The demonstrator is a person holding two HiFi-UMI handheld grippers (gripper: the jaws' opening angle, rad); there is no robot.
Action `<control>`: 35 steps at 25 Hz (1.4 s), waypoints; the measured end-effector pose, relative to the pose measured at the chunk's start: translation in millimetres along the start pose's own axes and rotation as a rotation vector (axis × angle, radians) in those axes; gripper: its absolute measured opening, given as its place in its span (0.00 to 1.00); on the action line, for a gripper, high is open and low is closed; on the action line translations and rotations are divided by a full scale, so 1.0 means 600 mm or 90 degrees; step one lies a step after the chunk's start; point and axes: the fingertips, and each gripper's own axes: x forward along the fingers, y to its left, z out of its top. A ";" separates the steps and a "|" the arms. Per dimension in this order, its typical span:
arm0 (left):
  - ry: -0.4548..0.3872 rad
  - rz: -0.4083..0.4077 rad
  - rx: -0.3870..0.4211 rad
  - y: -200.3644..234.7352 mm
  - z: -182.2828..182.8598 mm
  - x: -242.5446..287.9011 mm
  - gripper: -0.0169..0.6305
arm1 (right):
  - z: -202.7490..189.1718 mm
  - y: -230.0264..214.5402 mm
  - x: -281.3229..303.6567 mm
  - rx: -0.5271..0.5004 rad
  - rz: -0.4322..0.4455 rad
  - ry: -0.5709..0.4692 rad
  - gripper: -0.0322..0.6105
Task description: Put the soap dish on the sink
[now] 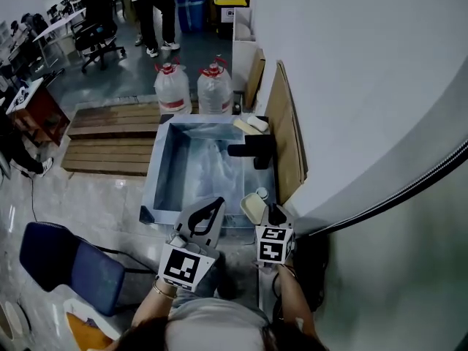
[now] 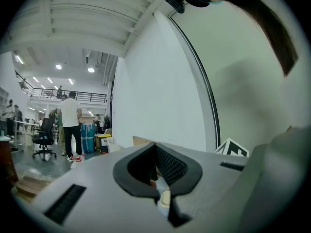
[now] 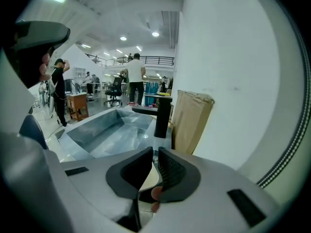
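Observation:
The cream soap dish (image 1: 254, 208) rests at the near right corner of the steel sink (image 1: 157, 175), with a bar of soap in it. My right gripper (image 1: 276, 213) is at the dish's right edge. In the right gripper view its jaws (image 3: 155, 153) stand almost together, with the cream dish (image 3: 149, 177) showing in the narrow gap. The basin (image 3: 99, 134) and the black faucet (image 3: 162, 114) lie beyond it. My left gripper (image 1: 210, 206) hovers shut over the sink's near rim, left of the dish, with nothing in it. It (image 2: 156, 150) points up at the white wall.
A black faucet (image 1: 254, 149) stands on the sink's right rim, with pale bars (image 1: 253, 124) behind it. Cardboard sheets (image 1: 285, 134) lean on the white wall at right. Two water jugs (image 1: 194, 88) and a wooden pallet (image 1: 113, 139) lie beyond. A blue chair (image 1: 62, 259) is near left.

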 end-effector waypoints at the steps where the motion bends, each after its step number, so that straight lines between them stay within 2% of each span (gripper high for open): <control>1: -0.005 0.000 0.007 -0.004 0.004 -0.004 0.03 | 0.006 0.001 -0.009 -0.002 0.000 -0.010 0.12; 5: -0.008 0.009 0.007 -0.019 0.010 -0.024 0.03 | 0.029 0.008 -0.044 -0.012 0.004 -0.047 0.12; 8: -0.028 0.009 0.031 -0.030 0.021 -0.035 0.03 | 0.038 0.015 -0.065 -0.010 0.010 -0.068 0.12; 15: -0.035 0.019 0.037 -0.055 0.030 -0.056 0.03 | 0.063 0.026 -0.118 -0.010 0.028 -0.125 0.12; 19: -0.049 0.014 0.058 -0.063 0.042 -0.059 0.03 | 0.086 0.025 -0.144 -0.010 0.031 -0.160 0.12; 26: -0.038 0.021 0.037 -0.064 0.039 -0.066 0.03 | 0.115 0.027 -0.187 -0.015 0.029 -0.212 0.09; 35: -0.043 0.017 0.045 -0.060 0.042 -0.092 0.03 | 0.141 0.047 -0.239 -0.010 0.030 -0.274 0.09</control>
